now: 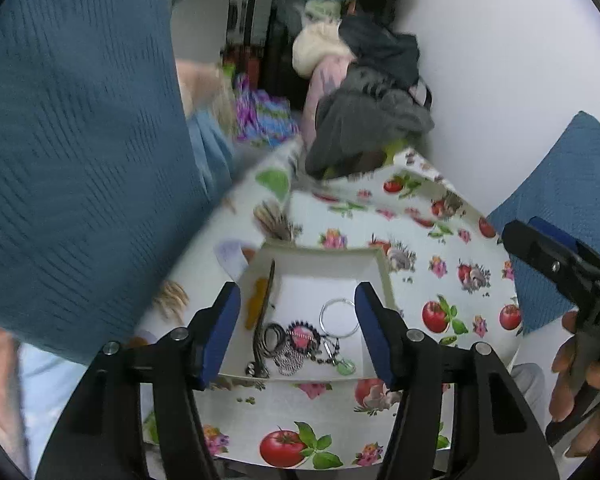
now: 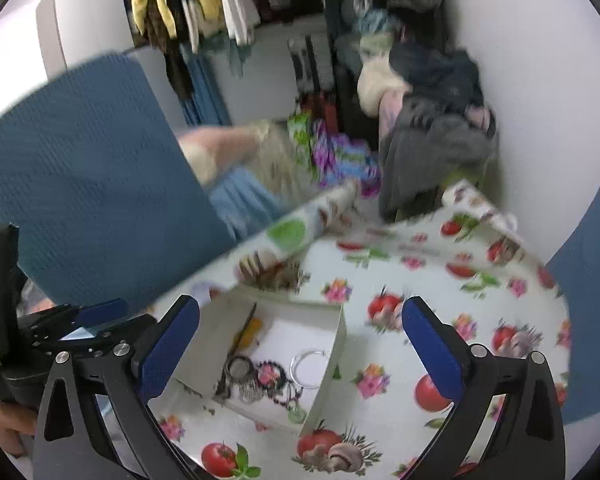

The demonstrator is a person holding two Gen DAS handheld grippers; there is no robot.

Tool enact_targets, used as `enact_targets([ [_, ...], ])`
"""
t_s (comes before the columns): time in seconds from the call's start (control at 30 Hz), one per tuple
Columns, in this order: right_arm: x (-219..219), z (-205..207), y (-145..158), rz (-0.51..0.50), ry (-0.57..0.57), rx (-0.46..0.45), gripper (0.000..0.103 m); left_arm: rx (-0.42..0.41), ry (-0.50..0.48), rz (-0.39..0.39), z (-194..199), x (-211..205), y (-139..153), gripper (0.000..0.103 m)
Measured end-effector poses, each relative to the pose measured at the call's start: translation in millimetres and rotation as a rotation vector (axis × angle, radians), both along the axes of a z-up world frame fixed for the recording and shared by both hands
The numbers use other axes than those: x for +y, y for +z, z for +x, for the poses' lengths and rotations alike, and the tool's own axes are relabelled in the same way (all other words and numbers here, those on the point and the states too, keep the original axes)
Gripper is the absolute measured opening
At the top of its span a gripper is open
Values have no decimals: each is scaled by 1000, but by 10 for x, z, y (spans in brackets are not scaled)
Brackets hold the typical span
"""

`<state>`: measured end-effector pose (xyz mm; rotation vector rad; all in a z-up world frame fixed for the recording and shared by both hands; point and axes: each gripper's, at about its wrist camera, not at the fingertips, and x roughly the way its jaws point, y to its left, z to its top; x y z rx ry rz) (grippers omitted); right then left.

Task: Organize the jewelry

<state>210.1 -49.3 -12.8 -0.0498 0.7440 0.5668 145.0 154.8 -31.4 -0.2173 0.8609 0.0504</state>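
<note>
On flowered tablecloth (image 1: 440,216) — white box (image 1: 332,252) — clothes (image 1: 364,92) behind.

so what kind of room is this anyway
Most likely a bedroom or closet corner at home: clothes on hangers, a heap of garments against the wall, and a small table under a tomato-print cloth holding a white jewelry box.

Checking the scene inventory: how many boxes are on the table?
1: a white open box mid-table with the jewelry inside. Nothing suggests another, though the arms hide the table's left part.
</note>
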Motion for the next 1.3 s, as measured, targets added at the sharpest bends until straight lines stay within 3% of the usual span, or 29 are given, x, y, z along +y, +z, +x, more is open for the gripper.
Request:
enact_targets([
  [0.23, -241, -346, 526, 66, -27, -94, 103, -115, 0, 36, -357, -85, 530, 62],
  [0.4, -406, -693, 721, 118, -57, -148, 103, -164, 6, 47, -665, -138, 665, 62],
  [0.77, -473, -1299, 435, 70, -99, -165, 103, -152, 28, 59, -1026, -173, 491, 63],
  [1.03, -511, -1436, 23, 19, -118, -65, 103, -114, 45, 17, -1143, -153, 223, 64],
  [1.3, -488, -1430, -102, 14, -130, -46, 103, -81, 68, 11, -1157, -124, 76, 80],
])
